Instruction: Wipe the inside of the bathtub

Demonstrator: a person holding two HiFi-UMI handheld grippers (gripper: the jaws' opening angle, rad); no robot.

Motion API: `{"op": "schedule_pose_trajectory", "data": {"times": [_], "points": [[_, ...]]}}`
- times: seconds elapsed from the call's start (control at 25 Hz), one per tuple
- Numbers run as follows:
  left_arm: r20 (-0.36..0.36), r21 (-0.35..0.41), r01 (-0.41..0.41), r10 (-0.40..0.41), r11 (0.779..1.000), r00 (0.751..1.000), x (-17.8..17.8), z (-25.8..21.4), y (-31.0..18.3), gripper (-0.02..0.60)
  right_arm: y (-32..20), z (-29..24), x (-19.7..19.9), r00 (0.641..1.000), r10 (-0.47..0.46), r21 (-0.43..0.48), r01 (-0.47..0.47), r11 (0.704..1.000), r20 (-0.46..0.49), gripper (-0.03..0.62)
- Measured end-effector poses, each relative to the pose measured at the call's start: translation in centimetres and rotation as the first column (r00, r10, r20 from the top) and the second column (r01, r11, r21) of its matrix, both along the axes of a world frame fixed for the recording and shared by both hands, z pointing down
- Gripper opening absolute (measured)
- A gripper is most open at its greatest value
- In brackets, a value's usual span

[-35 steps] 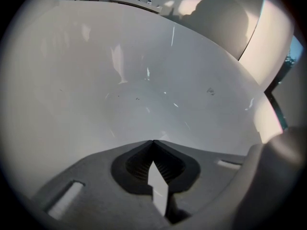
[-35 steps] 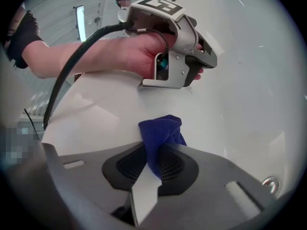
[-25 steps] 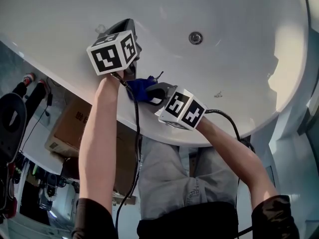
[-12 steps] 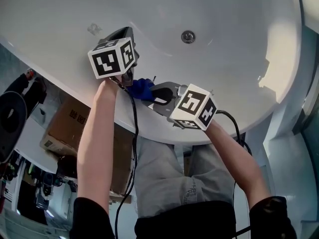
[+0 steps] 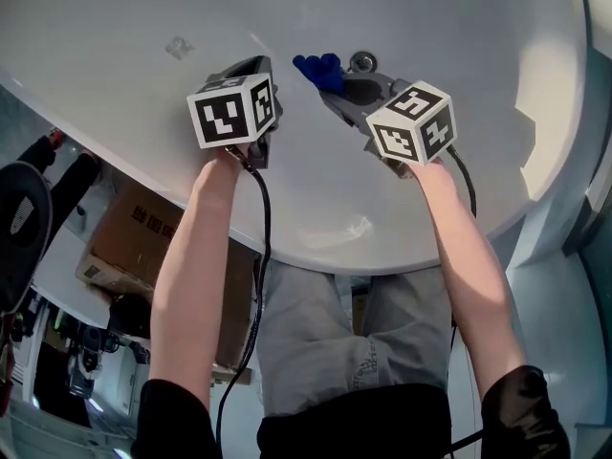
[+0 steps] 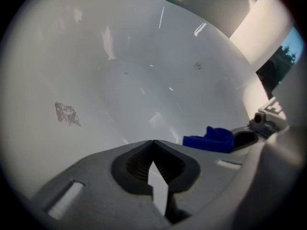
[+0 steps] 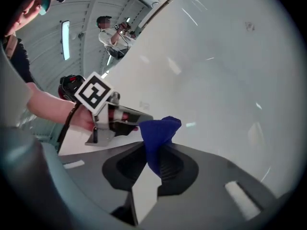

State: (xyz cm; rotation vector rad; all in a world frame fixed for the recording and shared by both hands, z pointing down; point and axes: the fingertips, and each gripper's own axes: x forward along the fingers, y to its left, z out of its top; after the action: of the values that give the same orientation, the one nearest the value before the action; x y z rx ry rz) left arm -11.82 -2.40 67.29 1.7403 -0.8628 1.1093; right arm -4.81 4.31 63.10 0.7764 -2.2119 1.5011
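Observation:
The white bathtub (image 5: 478, 36) fills the upper head view, with its round metal drain (image 5: 362, 62) near the middle. My right gripper (image 5: 332, 88) is shut on a blue cloth (image 5: 318, 69) and holds it just left of the drain, over the tub's inner surface. In the right gripper view the blue cloth (image 7: 159, 132) sticks up from between the closed jaws of that gripper (image 7: 152, 151). My left gripper (image 5: 251, 65) hangs to the left of the cloth, shut and holding nothing. In the left gripper view its jaws (image 6: 152, 143) meet, and the cloth (image 6: 211, 139) shows to the right.
A grey smudge (image 5: 177, 46) marks the tub wall at left, also visible in the left gripper view (image 6: 66, 113). Below the tub's near rim lie a cardboard box (image 5: 134, 247) and a black round object (image 5: 19, 228). A person (image 7: 114, 32) stands in the background.
My right gripper has carried the blue cloth from the tub's near rim further in, up beside the drain. The left gripper has shifted slightly right and stays shut.

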Motion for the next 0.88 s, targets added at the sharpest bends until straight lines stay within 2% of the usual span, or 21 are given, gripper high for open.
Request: {"op": "schedule_pose_trajectory", "data": {"times": [0.16, 0.28, 0.44, 0.56, 0.72, 0.88], "points": [[-0.011, -0.036, -0.006, 0.006, 0.999, 1.000, 0.8, 0.4, 1.6, 0.005, -0.6, 3.7, 1.2, 0.995, 0.089, -0.064, -0.092, 0.994, -0.053, 0.061], [-0.025, -0.061, 0.014, -0.016, 0.998, 1.000, 1.1, 0.8, 2.5, 0.005, 0.5, 6.9, 1.2, 0.992, 0.098, -0.137, -0.108, 0.985, -0.078, 0.061], [-0.014, -0.100, 0.003, -0.004, 0.995, 1.000, 1.3, 1.8, 3.9, 0.003, 3.0, 11.1, 1.9, 0.984, 0.047, -0.213, -0.084, 0.973, -0.173, 0.061], [-0.009, -0.129, -0.011, 0.010, 0.992, 1.000, 1.6, 2.5, 5.2, 0.003, 5.2, 13.1, 2.2, 0.976, -0.031, -0.241, -0.022, 0.970, -0.216, 0.061], [-0.017, -0.167, -0.025, 0.023, 0.986, 1.000, 2.0, 3.2, 6.8, 0.005, 7.2, 15.5, 2.4, 0.965, -0.107, -0.278, 0.037, 0.960, -0.241, 0.061], [-0.012, -0.174, -0.087, 0.086, 0.981, 0.996, 2.6, 4.2, 7.5, 0.003, 8.5, 17.4, 1.4, 0.964, -0.137, -0.319, 0.059, 0.946, -0.228, 0.061]]}}
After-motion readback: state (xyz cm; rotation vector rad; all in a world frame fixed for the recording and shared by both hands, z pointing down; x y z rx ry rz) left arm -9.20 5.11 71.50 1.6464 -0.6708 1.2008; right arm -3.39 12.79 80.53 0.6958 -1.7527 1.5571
